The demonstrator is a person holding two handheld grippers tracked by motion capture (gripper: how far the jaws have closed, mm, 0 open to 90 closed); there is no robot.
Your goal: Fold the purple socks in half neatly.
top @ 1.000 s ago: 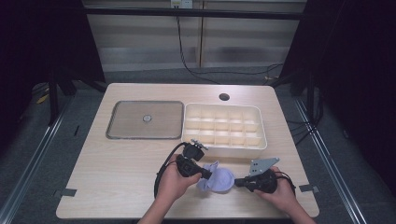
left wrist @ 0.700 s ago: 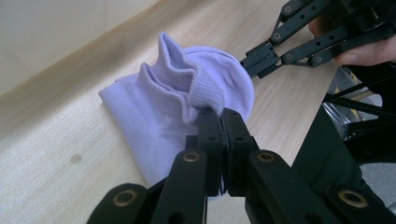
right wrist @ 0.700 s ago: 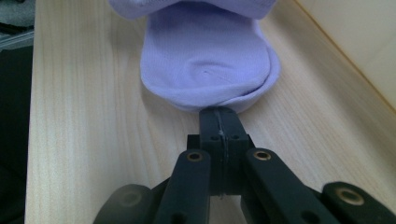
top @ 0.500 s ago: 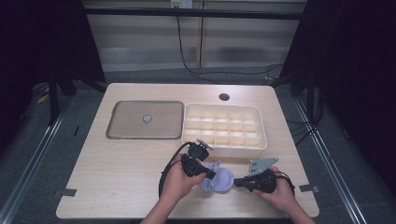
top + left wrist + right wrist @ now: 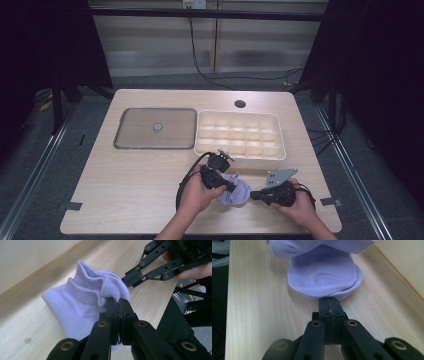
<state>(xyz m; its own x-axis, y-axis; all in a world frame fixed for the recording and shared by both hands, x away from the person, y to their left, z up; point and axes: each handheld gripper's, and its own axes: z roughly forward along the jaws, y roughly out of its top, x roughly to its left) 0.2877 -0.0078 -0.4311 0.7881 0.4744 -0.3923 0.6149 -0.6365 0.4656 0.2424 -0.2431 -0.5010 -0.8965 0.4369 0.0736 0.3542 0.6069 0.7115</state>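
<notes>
A lilac sock (image 5: 239, 191) lies bunched on the wooden table (image 5: 130, 190) near its front edge, between my two grippers. My left gripper (image 5: 230, 188) comes at it from the left. In the left gripper view its jaws are shut on the ribbed cuff (image 5: 110, 288) of the sock (image 5: 75, 307), at the left gripper's tip (image 5: 118, 301). My right gripper (image 5: 253, 195) reaches in from the right, shut on the rounded edge of the sock (image 5: 324, 277) at its tip (image 5: 329, 300). The right gripper's linkage (image 5: 155, 267) shows beyond the sock in the left gripper view.
A white compartment tray (image 5: 279, 131) stands just behind the sock, its front wall close to the left gripper. A flat grey tray (image 5: 135, 131) with a small round knob (image 5: 157, 127) lies to its left. A cable hole (image 5: 240, 104) sits near the table's back edge.
The left gripper has shifted slightly to the right with the cuff, bunching the sock a bit more. The right gripper has kept still.
</notes>
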